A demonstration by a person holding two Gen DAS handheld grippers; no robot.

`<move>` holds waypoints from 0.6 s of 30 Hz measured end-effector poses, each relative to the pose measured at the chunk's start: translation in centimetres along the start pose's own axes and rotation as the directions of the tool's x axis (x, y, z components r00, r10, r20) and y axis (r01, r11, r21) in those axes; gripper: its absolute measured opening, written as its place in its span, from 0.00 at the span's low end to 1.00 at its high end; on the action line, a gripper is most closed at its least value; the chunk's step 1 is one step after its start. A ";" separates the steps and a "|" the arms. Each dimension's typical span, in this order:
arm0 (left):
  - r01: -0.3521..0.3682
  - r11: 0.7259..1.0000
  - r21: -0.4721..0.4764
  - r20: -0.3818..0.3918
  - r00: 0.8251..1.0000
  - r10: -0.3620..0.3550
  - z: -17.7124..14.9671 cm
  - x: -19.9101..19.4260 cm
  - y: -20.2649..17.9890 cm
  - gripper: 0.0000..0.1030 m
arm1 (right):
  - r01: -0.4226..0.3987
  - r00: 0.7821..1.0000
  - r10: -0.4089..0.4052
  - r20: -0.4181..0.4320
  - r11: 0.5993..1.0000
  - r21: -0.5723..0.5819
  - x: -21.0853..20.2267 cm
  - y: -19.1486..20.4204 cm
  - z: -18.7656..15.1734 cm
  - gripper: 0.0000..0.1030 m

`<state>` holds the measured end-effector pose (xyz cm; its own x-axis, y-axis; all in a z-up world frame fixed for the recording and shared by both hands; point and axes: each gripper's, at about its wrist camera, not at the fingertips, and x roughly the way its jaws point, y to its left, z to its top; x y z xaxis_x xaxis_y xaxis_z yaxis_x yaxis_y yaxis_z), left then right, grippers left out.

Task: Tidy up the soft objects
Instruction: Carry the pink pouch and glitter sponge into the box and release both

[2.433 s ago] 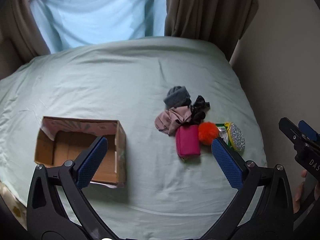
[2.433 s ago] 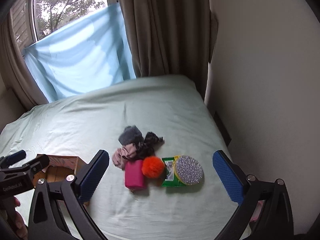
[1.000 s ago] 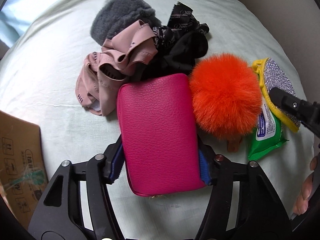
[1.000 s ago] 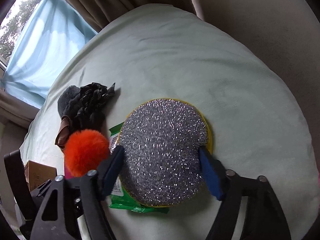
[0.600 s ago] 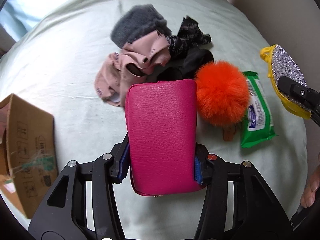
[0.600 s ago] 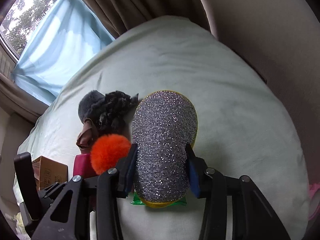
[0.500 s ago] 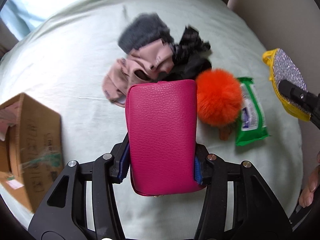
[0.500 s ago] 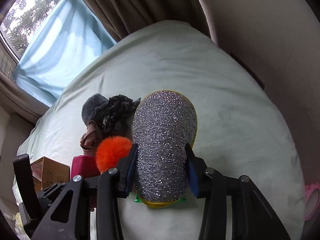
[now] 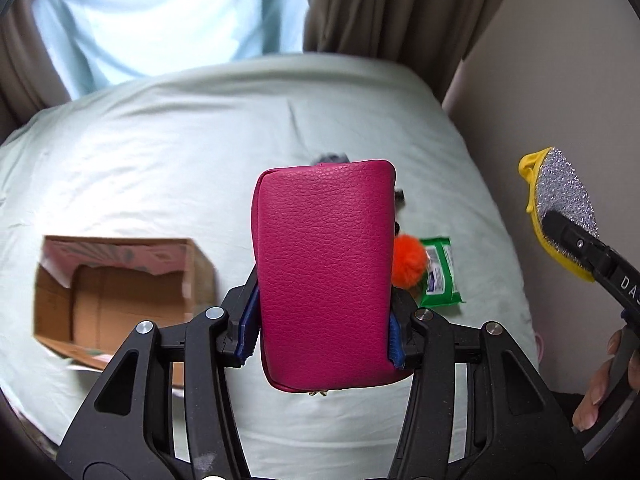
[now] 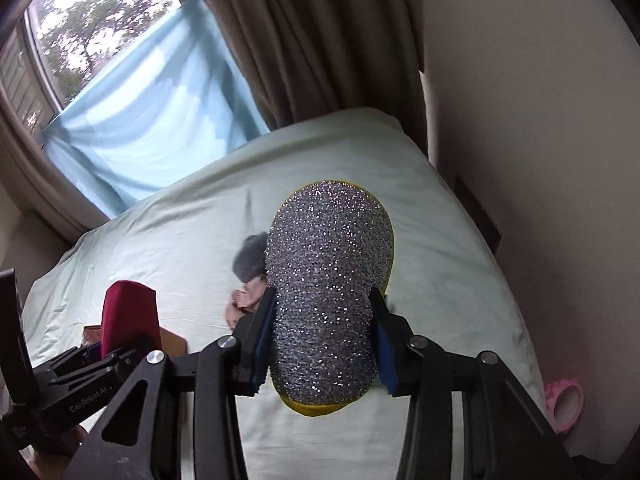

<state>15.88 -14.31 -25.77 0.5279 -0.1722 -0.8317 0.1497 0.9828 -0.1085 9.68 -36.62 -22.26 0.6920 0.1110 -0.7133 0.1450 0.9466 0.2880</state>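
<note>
Right now I have both tools loaded and raised above the pale green bedsheet (image 9: 168,168). My left gripper (image 9: 322,334) is clamped on the magenta pebbled-leather pouch (image 9: 324,276), its 2 blue pads pressing the pouch's long sides near the lower end, so the pouch stands up in front of the lens and hides much of the pile behind it. Left of it on the sheet sits the open brown cardboard box (image 9: 120,296), with a pink patterned lining showing along its far inner wall.

My right gripper (image 10: 322,344) is squeezed around the round silver glitter scrubber with a yellow backing (image 10: 328,296), pinching it into a waist between the pads. In the left view the same scrubber (image 9: 564,212) hangs at the right edge, against the beige wall.

Lying on the sheet are the orange fluffy pompom (image 9: 408,260), touching the green wet-wipe packet (image 9: 438,276) beside it. Beyond them I can make out the grey fuzzy bundle (image 10: 250,258) and a pink fabric piece (image 10: 246,300), both partly hidden by the scrubber. 1 pink ring-shaped object (image 10: 564,404) sits past the bed's right edge; I cannot tell what it is.
</note>
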 end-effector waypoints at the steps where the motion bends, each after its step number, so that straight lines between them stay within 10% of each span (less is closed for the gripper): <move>1: -0.001 1.000 -0.011 0.006 1.000 0.001 0.3 -1.0 1.0 0.44 | -0.008 1.000 0.008 0.003 1.000 -0.009 -0.7 1.3 0.2 0.38; 18: -0.037 0.999 -0.002 -0.013 0.999 0.037 1.3 -10.0 20.3 0.44 | -0.091 0.989 0.076 -0.126 0.989 -0.116 -1.3 24.9 -1.7 0.38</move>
<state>14.79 7.31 -18.98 0.5220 -0.1343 -0.8423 0.1282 0.9887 -0.0783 11.20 -12.66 -15.26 0.6067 0.2201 -0.7639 -0.0020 0.9613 0.2755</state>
